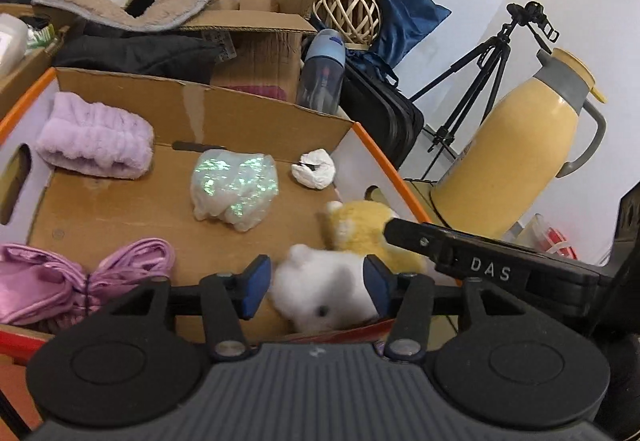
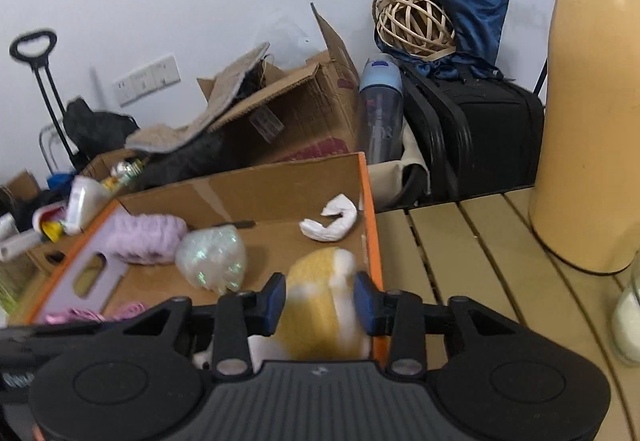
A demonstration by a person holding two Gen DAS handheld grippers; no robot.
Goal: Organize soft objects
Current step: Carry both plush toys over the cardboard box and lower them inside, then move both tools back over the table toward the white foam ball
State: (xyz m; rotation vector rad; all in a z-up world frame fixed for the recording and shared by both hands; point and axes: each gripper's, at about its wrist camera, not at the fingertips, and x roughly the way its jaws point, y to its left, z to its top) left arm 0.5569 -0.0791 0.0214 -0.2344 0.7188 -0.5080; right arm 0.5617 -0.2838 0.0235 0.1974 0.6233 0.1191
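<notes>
Right tool [image 2: 320,305] grips yellow plush [image 2: 316,317]; left-wrist-only white plush [image 1: 324,289].

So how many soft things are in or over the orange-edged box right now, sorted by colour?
Purple or pink: 2, the fluffy headband and the satin pouch.
White: 2, the crumpled cloth and the white plush.
Iridescent: 1, the shimmery bundle.
Yellow: 1, the yellow plush.
Total: 6
</notes>
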